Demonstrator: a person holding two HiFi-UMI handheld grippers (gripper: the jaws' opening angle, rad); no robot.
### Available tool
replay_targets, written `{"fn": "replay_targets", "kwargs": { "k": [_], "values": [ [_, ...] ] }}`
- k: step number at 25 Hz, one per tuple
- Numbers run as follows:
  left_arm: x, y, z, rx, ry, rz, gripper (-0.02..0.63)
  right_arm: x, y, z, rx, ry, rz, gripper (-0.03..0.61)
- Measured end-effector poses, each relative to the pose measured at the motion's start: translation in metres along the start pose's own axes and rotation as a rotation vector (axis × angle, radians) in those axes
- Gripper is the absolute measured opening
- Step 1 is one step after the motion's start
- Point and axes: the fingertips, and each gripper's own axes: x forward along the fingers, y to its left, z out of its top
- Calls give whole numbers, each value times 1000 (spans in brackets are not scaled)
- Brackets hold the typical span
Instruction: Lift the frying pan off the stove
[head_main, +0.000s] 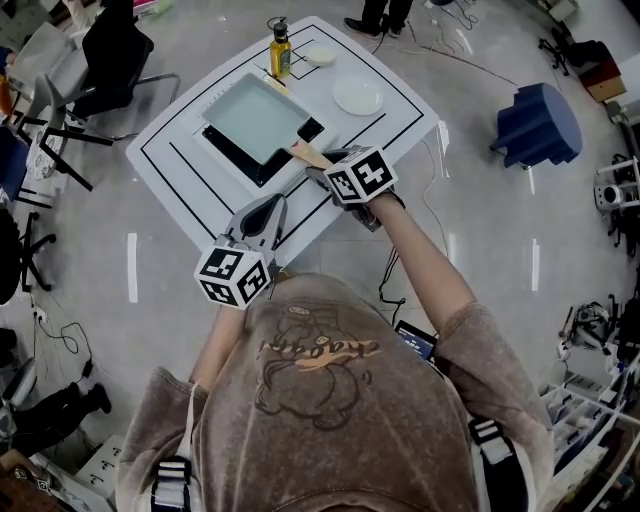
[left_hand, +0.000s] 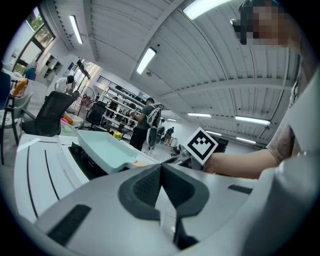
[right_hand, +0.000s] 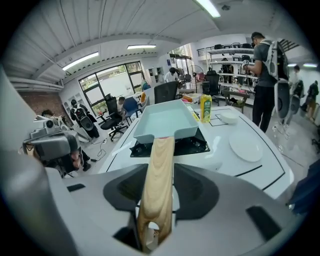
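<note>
On the left, the left tongs hang low by the near edge of the white desk. They are pinched tight together and hold nothing.

In the middle of the desk is the black stove. The frying pan, square and pale green, sits flat on top of it. It has not gone up yet. Its wooden handle sticks out toward the person.

Just to the right, the right tongs are around that handle. The handle fills the gap, and the pads look like they press on it from both sides. So the grab looks done, or very nearly.

Farther back and to the right are a yellow bottle, a small bowl and a white plate. They stand away from the pan.

What is left is the main job: raising the pan straight up off the stove.
</note>
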Motion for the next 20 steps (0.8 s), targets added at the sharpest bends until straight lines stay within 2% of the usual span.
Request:
{"fn": "replay_targets", "kwargs": {
  "k": [4, 12, 20],
  "values": [
    [0, 0, 2, -1, -4, -2, 6, 5, -2, -6, 5, 23, -19, 149],
    [-1, 7, 2, -14, -8, 8, 6, 8, 4, -6, -4, 43, 24, 104],
    [-1, 8, 2, -20, -9, 8, 6, 8, 4, -6, -14, 15, 18, 95]
  ]
}}
